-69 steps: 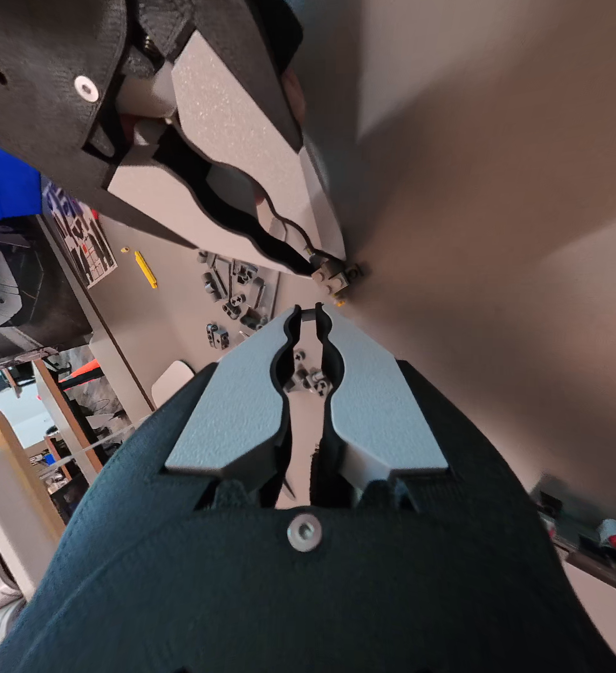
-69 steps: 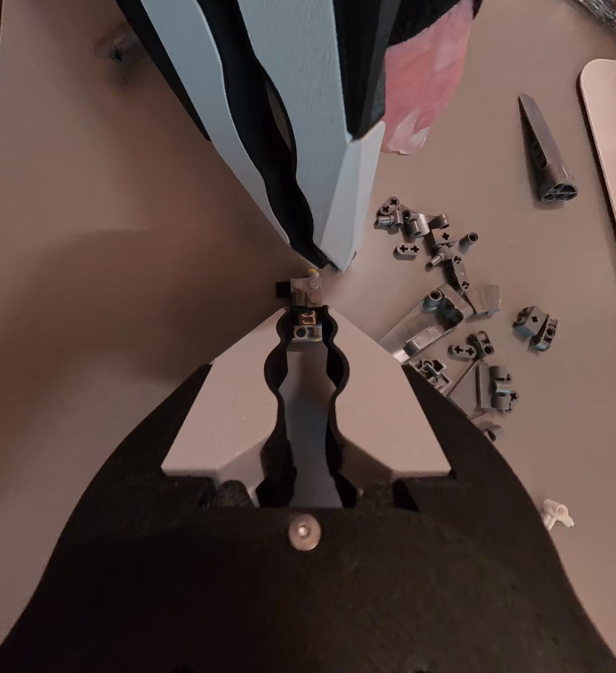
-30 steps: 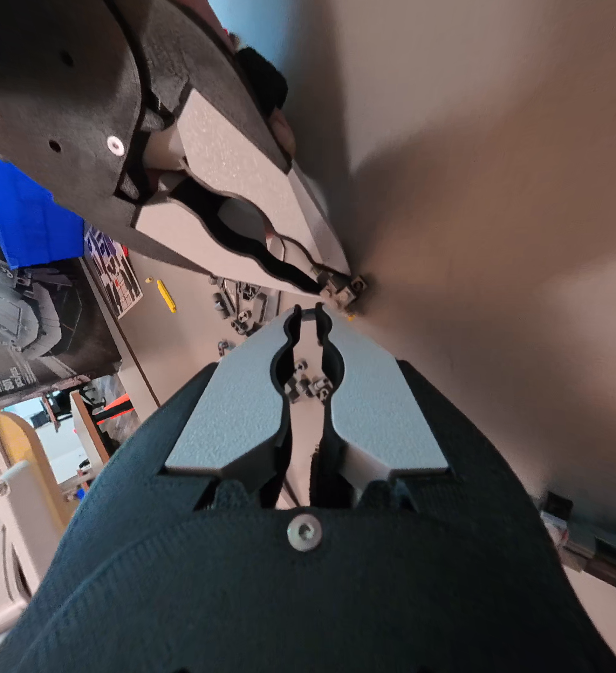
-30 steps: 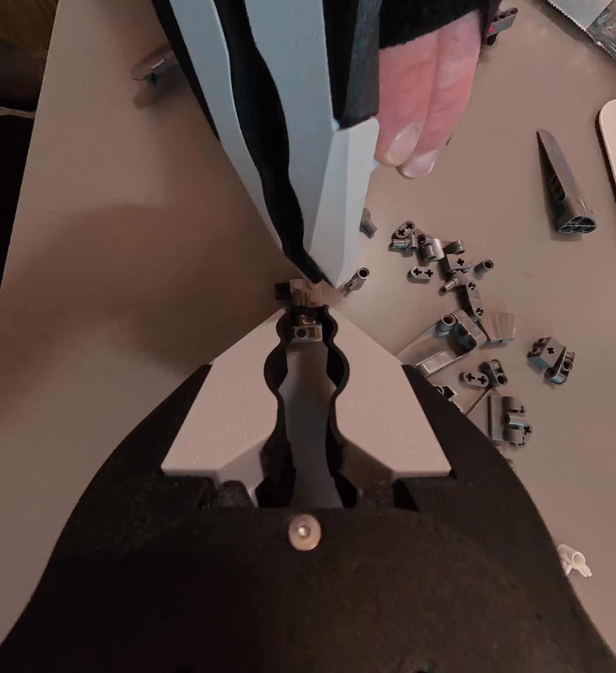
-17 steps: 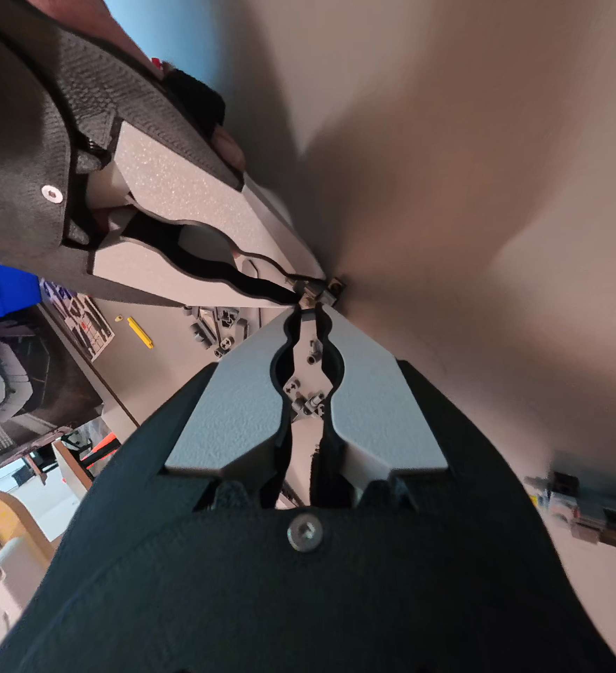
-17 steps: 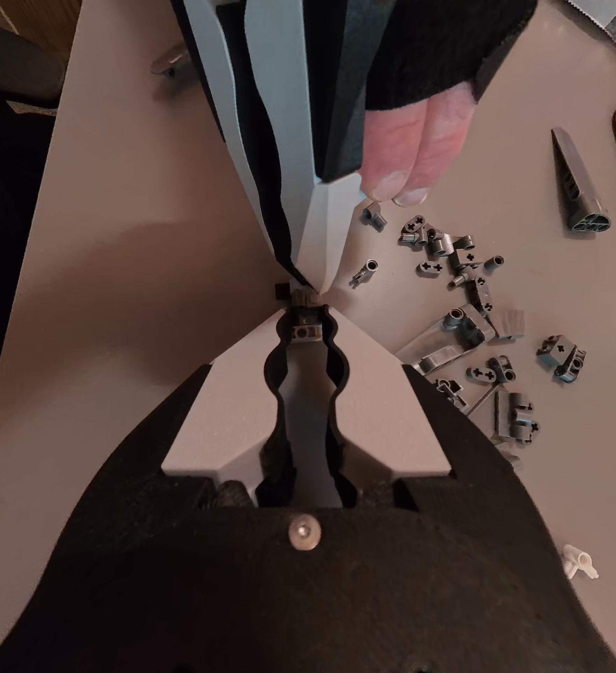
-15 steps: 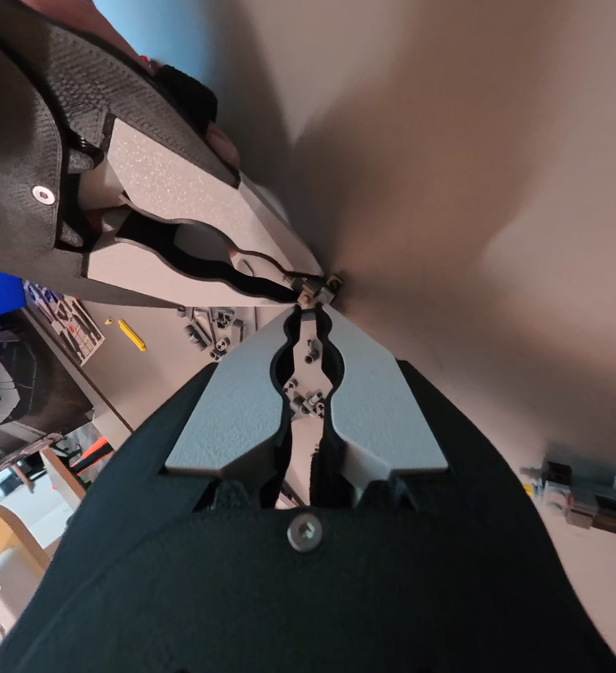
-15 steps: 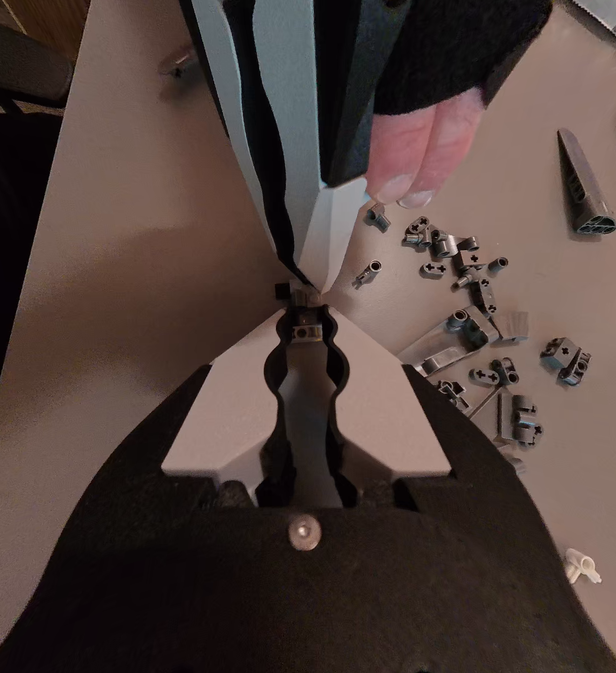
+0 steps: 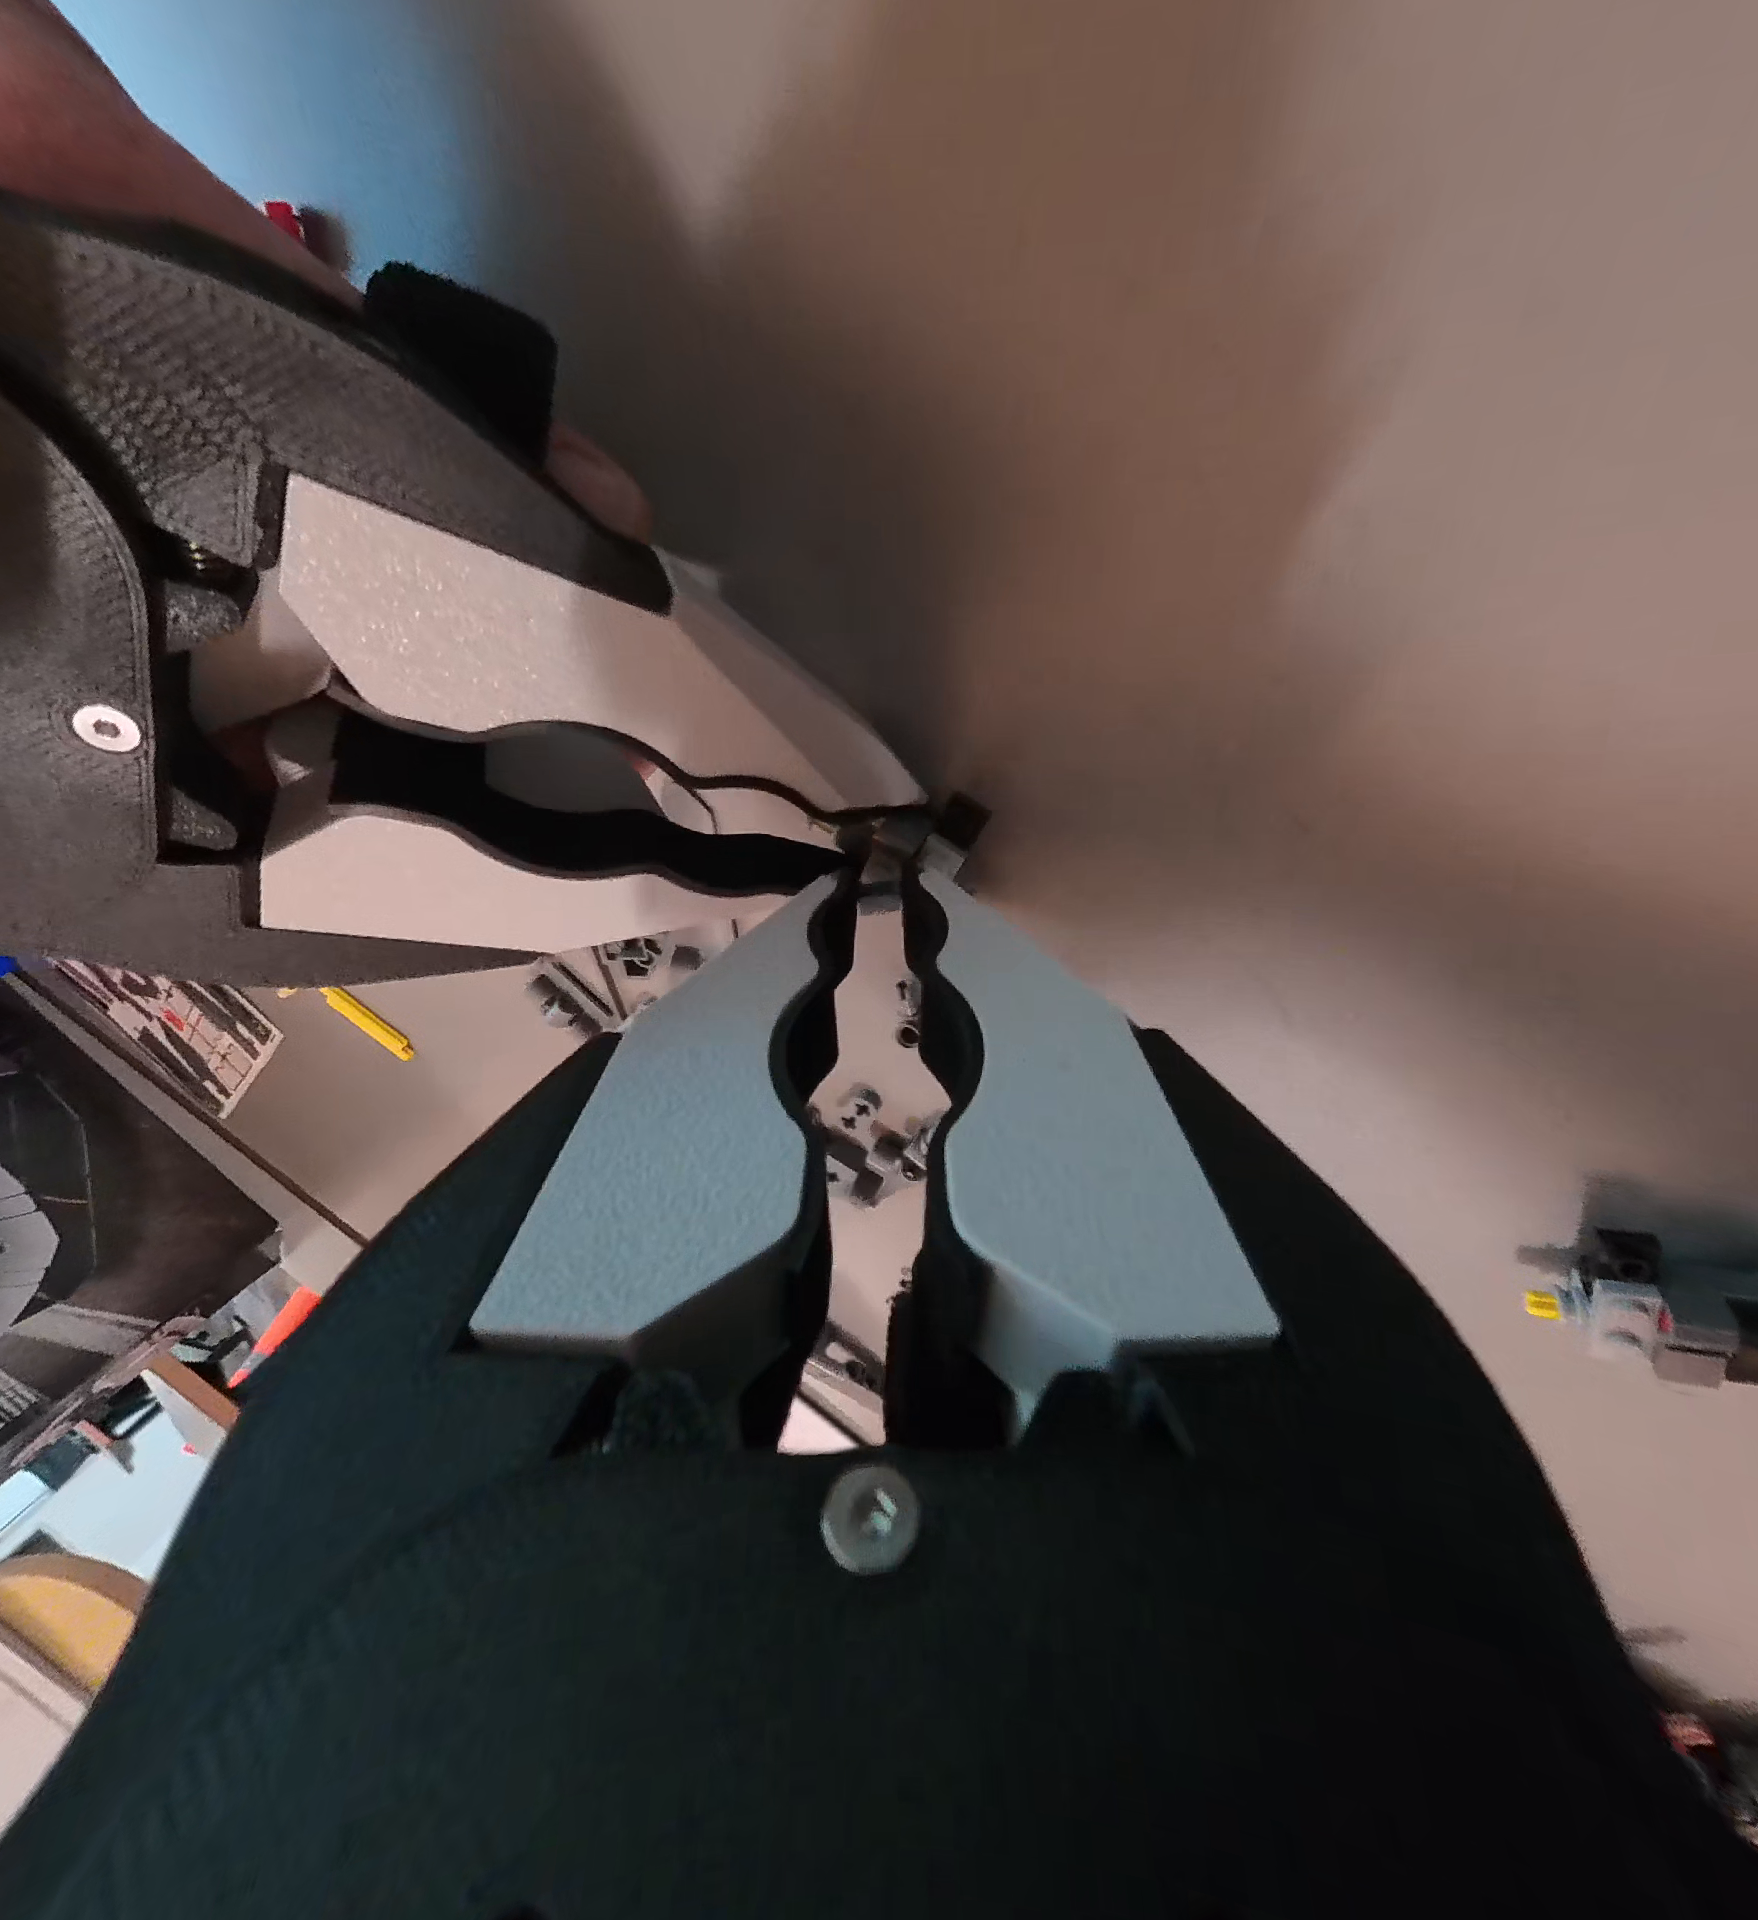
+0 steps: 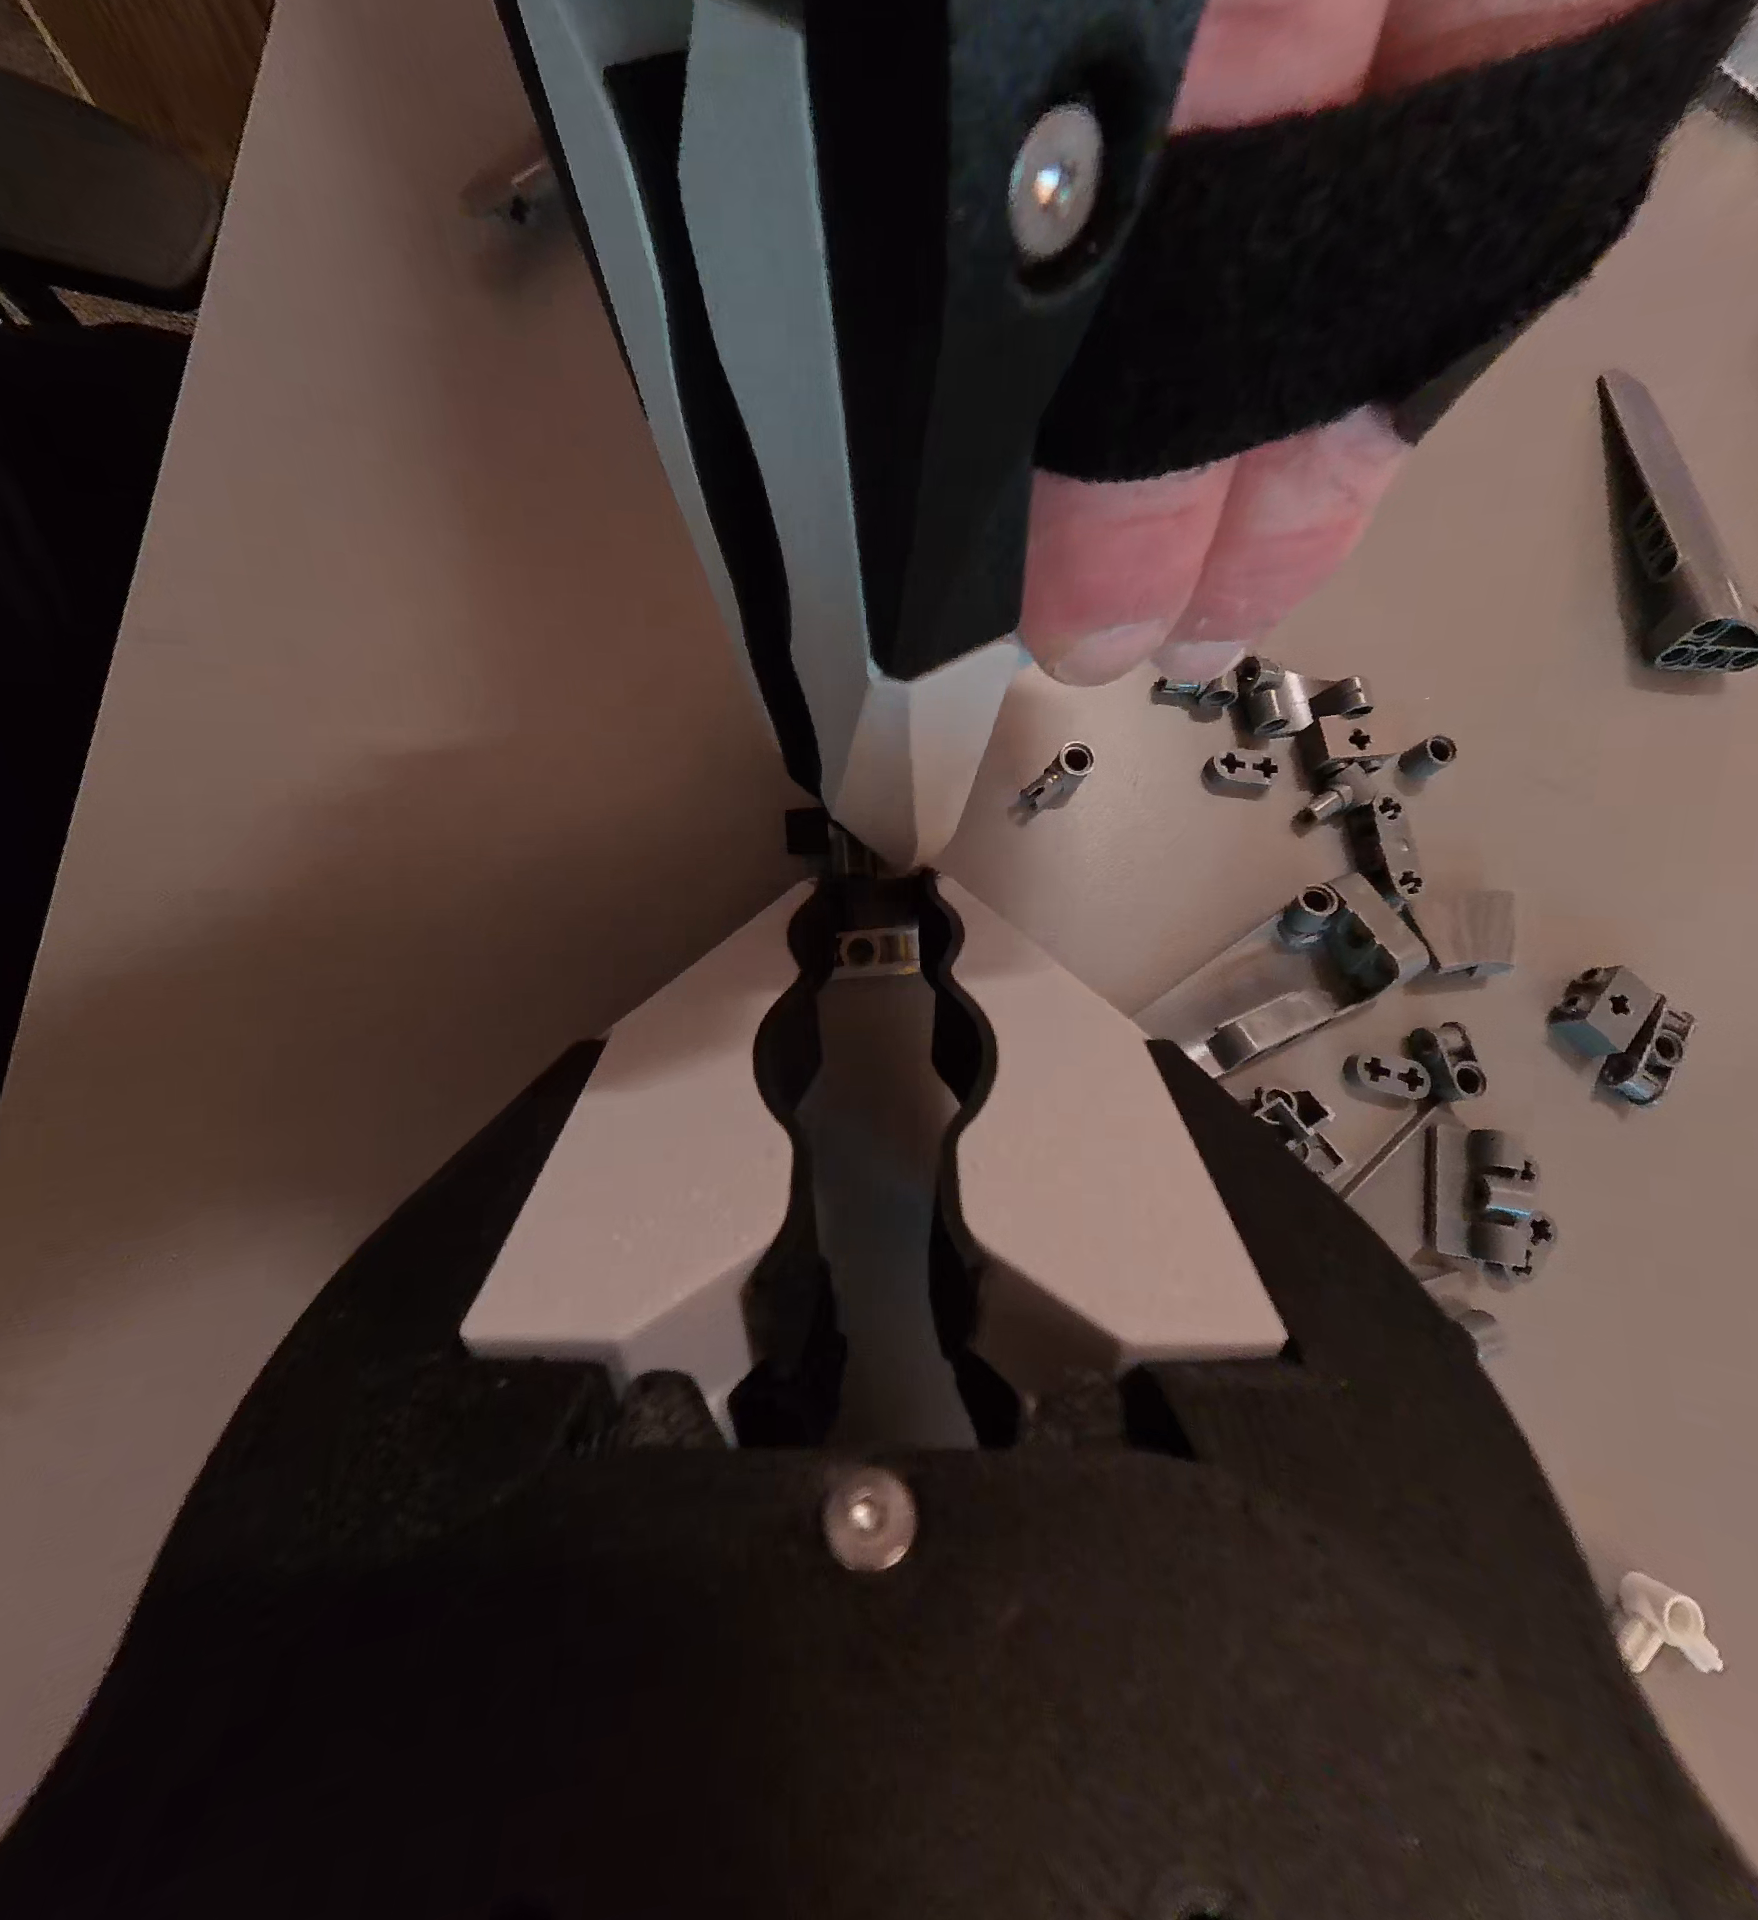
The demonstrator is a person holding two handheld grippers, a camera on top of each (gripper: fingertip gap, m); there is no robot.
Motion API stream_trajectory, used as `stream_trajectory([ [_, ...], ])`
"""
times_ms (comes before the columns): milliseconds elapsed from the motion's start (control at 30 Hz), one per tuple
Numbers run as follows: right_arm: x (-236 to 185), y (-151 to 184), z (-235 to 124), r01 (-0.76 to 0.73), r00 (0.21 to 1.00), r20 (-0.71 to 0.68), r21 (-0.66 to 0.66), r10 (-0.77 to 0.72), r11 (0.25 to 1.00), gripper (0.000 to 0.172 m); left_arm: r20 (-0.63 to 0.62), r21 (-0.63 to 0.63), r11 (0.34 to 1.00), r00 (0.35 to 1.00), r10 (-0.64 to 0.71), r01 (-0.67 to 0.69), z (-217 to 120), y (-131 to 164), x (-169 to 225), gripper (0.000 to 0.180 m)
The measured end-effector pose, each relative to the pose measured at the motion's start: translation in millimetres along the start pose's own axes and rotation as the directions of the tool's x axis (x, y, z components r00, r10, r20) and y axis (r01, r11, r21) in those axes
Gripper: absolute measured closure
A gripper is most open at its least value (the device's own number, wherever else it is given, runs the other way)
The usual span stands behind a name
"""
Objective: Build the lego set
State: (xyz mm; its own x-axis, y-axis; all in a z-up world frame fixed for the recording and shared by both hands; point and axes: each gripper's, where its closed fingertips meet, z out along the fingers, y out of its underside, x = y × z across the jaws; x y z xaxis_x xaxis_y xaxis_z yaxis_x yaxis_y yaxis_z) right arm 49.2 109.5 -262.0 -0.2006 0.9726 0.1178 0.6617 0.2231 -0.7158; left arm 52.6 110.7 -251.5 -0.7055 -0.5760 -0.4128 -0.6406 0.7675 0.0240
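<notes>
Plastic building pieces are the matter here, small grey moulded parts with round holes and cross-shaped sockets. The right tongs (image 10: 870, 914) grip a little grey brick assembly (image 10: 875, 948) between their tips; its pale face with one round hole spans the gap, and both wavy black pad edges press against its sides. A tiny black block (image 10: 800, 831) juts from the far-left end of that assembly. The left tongs (image 9: 880, 891) come in nose to nose with the right ones, tips almost meeting; they stand nearly closed with a narrow slit between them, pinching a small grey piece (image 9: 877, 896) that butts against the far end of the same assembly.

Both tongs have matte, faintly grainy light-grey fingers (image 10: 1051, 1122) with scalloped black rubbery liners, set in coarse black printed housings with a shiny screw head. A hand (image 10: 1166, 561) under a fuzzy black strap holds the left tool.

To the right of the right tongs, a scatter of loose grey connectors (image 10: 1363, 790) lies on the smooth beige tabletop (image 10: 387, 727), along with a curved grey panel (image 10: 1259, 997), a dark tapered ridged piece (image 10: 1664, 540) farther off, and a white pin (image 10: 1670, 1631) close beside the housing. Left of the left tongs lie a slim yellow rod (image 9: 368, 1022) and a printed sheet (image 9: 179, 1023).
</notes>
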Motion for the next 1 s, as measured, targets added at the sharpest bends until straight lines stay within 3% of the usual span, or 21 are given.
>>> stream_trajectory([
  [1000,-0.1,0.9,-0.9,-0.006,1.0,-0.003,0.0,0.006,1.0,0.158,0.076,-0.014,1.0,0.997,0.022,-0.021,-0.3,-1.0,-1.3,0.174],
])
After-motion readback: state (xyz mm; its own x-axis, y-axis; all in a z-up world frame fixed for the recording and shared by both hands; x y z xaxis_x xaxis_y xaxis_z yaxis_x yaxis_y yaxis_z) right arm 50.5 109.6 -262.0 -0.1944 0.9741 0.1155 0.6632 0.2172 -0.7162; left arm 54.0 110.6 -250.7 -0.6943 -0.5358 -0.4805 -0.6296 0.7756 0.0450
